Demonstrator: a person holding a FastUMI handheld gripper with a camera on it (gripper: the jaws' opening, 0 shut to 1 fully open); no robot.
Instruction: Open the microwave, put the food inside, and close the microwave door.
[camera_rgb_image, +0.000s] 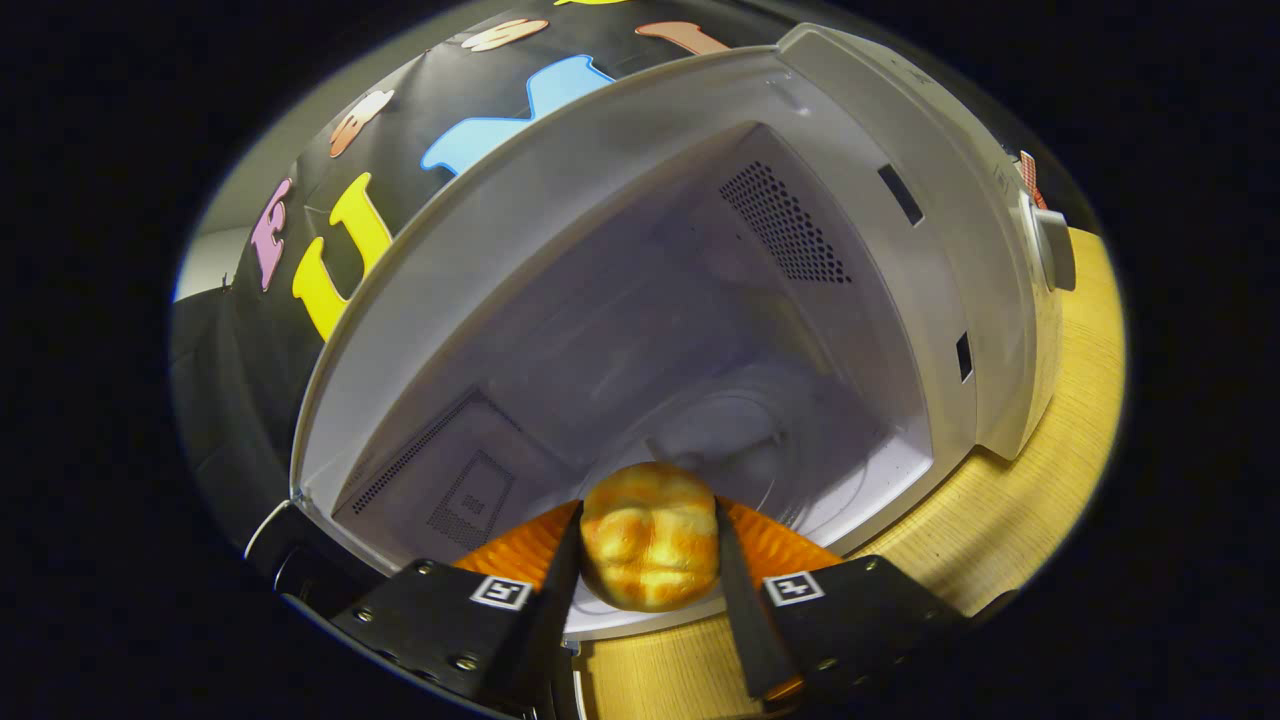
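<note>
A golden bread roll (650, 535) sits squeezed between my two black fingers, so my gripper (648, 545) is shut on it. An orange ridged dish (775, 540) shows behind the roll on both sides; whether it moves with the roll I cannot tell. Straight ahead stands the white microwave (900, 130) with its cavity (640, 330) open, tilted in my view. The roll hangs at the cavity's front lip, just before the glass turntable (760, 440) on the cavity floor. The door (300, 555) is swung out beside my left finger, dark and mostly hidden.
The microwave stands on a light wooden table (1010, 500), which stretches along its control-panel side and under my fingers. A knob or button (1050, 245) sticks out of the panel. Perforated vents mark the cavity's side walls. Black cloth wall rises behind.
</note>
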